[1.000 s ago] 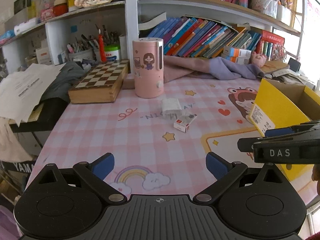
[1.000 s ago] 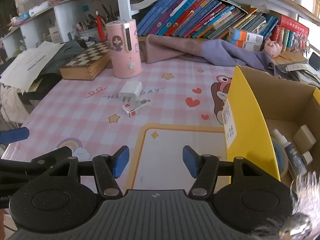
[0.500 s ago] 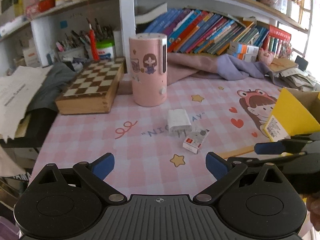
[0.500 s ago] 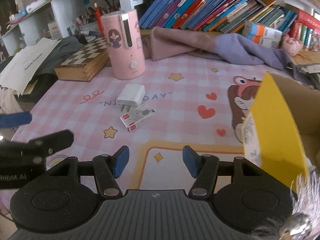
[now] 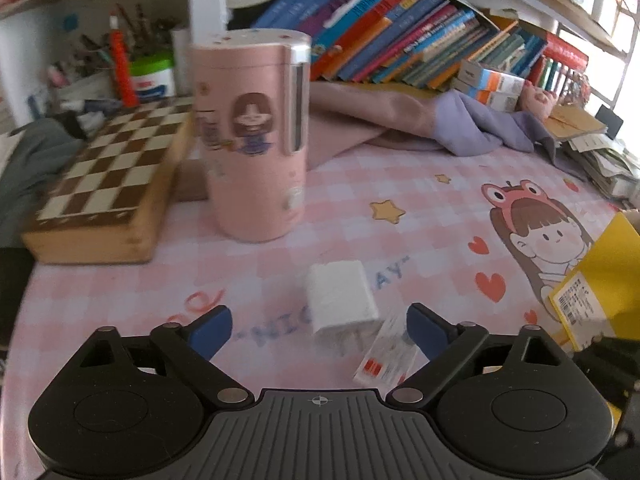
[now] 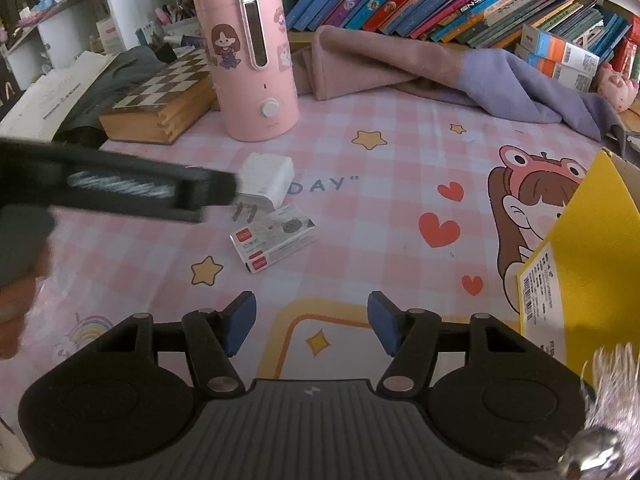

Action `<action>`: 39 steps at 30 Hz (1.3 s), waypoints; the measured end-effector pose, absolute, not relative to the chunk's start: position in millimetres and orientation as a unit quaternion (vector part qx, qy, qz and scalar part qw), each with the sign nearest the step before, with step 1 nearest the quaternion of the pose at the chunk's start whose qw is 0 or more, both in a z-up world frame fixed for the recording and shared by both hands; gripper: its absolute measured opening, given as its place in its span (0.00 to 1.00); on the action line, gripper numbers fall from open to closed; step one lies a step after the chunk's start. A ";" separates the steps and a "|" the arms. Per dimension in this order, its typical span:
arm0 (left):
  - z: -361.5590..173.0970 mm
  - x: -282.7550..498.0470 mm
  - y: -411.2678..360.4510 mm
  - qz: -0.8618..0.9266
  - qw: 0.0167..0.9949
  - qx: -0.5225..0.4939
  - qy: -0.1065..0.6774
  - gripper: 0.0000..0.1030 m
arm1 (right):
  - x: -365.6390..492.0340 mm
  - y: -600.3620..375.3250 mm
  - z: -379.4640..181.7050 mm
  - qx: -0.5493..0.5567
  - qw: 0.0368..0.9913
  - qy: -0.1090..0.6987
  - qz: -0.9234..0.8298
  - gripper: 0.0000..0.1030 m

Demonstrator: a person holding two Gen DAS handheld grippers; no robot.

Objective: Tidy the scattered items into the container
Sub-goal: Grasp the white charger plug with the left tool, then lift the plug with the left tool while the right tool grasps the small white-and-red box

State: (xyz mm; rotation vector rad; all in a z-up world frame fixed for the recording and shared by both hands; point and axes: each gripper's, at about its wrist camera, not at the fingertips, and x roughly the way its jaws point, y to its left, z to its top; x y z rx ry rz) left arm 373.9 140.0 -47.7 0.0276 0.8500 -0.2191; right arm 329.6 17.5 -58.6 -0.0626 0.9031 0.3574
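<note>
A white plug charger lies on the pink checked mat, with a small red-and-white box just beside it. My left gripper is open and empty, with its fingers on either side of the charger and the box. It shows as a dark blurred bar in the right wrist view, right at the charger. My right gripper is open and empty, hanging back above the mat. The yellow cardboard box stands at the right.
A tall pink humidifier stands behind the charger. A wooden chessboard box lies to its left. Pink and purple cloths lie at the back below a row of books.
My left gripper has moved forward and down over the mat until the charger and the small box sit between its open fingers. My right gripper has shifted left, away from the yellow box.
</note>
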 end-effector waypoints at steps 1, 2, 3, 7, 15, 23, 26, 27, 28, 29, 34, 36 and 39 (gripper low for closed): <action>-48.9 377.7 137.6 -0.108 0.904 0.015 0.413 0.88 | 330.6 18.4 -59.0 -0.032 0.884 0.433 0.174 0.59; -50.8 382.2 135.2 -0.109 0.904 0.016 0.414 0.84 | 331.6 19.4 -59.4 -0.033 0.884 0.431 0.176 0.59; -53.1 386.5 133.3 -0.110 0.903 0.016 0.416 0.80 | 332.6 20.7 -59.7 -0.035 0.885 0.429 0.177 0.59; -63.8 400.5 131.7 -0.104 0.896 0.008 0.432 0.69 | 337.1 26.8 -61.6 -0.041 0.885 0.425 0.185 0.60; -73.0 404.8 132.0 -0.127 0.890 0.009 0.438 0.42 | 345.0 42.4 -63.0 -0.062 0.886 0.414 0.200 0.66; -63.1 385.2 167.8 -0.093 0.894 0.000 0.439 0.41 | 360.5 58.2 -61.6 -0.088 0.883 0.410 0.208 0.69; -58.1 369.4 182.3 -0.083 0.895 -0.007 0.438 0.41 | 366.6 66.5 -66.8 -0.107 0.878 0.416 0.212 0.69; -56.7 364.1 185.8 -0.079 0.895 -0.012 0.438 0.41 | 368.4 68.4 -68.4 -0.110 0.877 0.417 0.213 0.69; -55.8 358.4 190.3 -0.076 0.895 -0.019 0.439 0.41 | 370.2 69.8 -69.7 -0.111 0.876 0.418 0.213 0.69; -55.3 353.6 194.2 -0.073 0.895 -0.028 0.440 0.41 | 373.0 70.3 -71.5 -0.111 0.875 0.420 0.214 0.69; -54.1 329.8 210.4 -0.057 0.891 -0.066 0.446 0.41 | 382.8 69.7 -77.7 -0.106 0.872 0.430 0.208 0.69; -53.5 323.3 214.5 -0.054 0.889 -0.075 0.448 0.41 | 385.6 68.1 -79.4 -0.098 0.872 0.432 0.209 0.69; -52.3 315.5 216.2 -0.050 0.889 -0.082 0.447 0.41 | 386.6 67.9 -79.8 -0.095 0.873 0.429 0.211 0.65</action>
